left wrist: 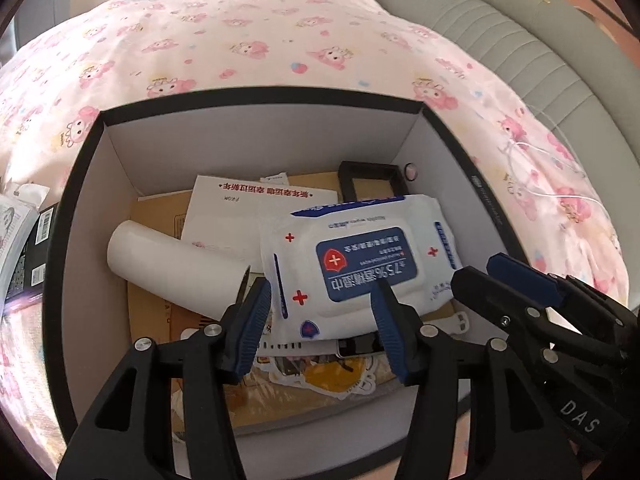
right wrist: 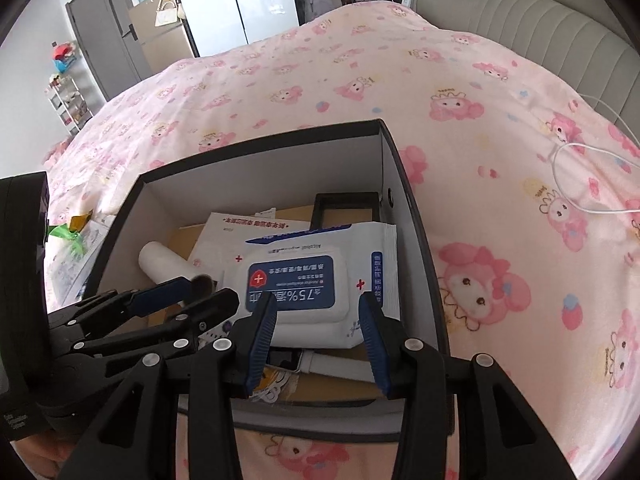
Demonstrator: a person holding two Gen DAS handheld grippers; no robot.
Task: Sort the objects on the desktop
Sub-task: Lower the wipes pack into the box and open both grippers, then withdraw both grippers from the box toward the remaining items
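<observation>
Left wrist: we see one wipes pack (left wrist: 360, 256) in the box (left wrist: 260, 104), just beyond the left gripper (left wrist: 320, 312), jaws apart, nothing clamped. One white roll (left wrist: 176, 264) beside the pack; items underneath mostly hidden.

Right wrist: right gripper (right wrist: 316, 320) apart, empty, pack (right wrist: 316, 276) just ahead.

Left tool (left wrist: 324, 316): black frame, blue ribbed pads, jaws apart, nothing gripped, pitched steeply down. Right tool (right wrist: 318, 330): same build, jaws parted, empty, close alongside.
</observation>
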